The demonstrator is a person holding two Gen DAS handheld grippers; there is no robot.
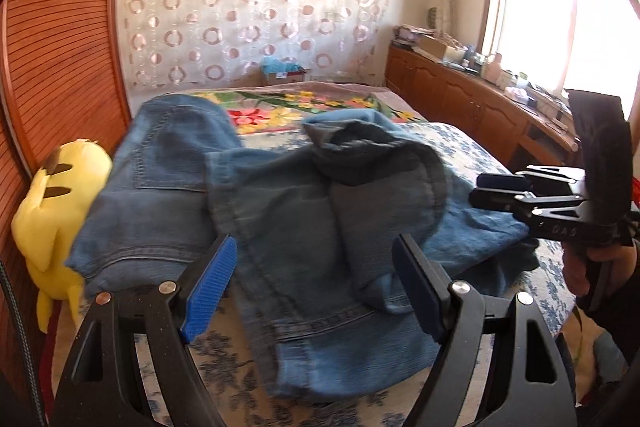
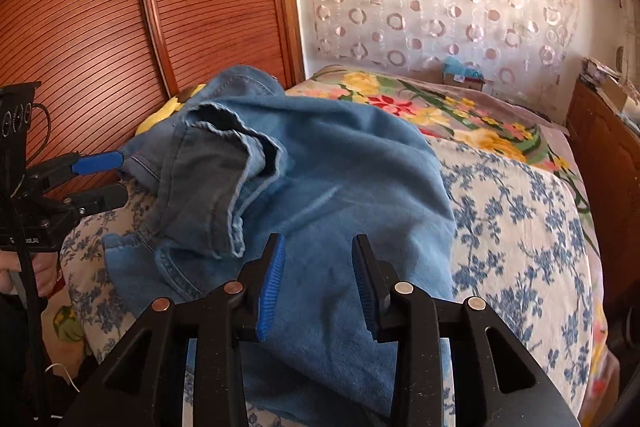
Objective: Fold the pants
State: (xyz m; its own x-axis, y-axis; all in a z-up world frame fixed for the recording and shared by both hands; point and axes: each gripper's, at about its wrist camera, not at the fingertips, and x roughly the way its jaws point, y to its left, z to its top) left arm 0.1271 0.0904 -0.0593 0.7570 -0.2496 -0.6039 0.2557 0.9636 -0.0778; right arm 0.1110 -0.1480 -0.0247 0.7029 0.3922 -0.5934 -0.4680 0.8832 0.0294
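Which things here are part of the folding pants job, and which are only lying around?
For the job:
- jeans
- left gripper, open
- right gripper, open
- bed, the work surface

Only lying around:
- yellow plush toy
- cardboard box
- cluttered sideboard

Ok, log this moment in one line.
jeans: crumpled on bed | left gripper: open, empty | right gripper: open, empty | fold: not done

A: What did the pants [image 1: 280, 219] look like?
B: Blue denim jeans, crumpled in a loose heap, darker inner cloth showing at a turned-back fold toward twelve o'clock
A: And where did they lie?
B: On the blue-flowered bedspread, a back pocket facing up at nine o'clock
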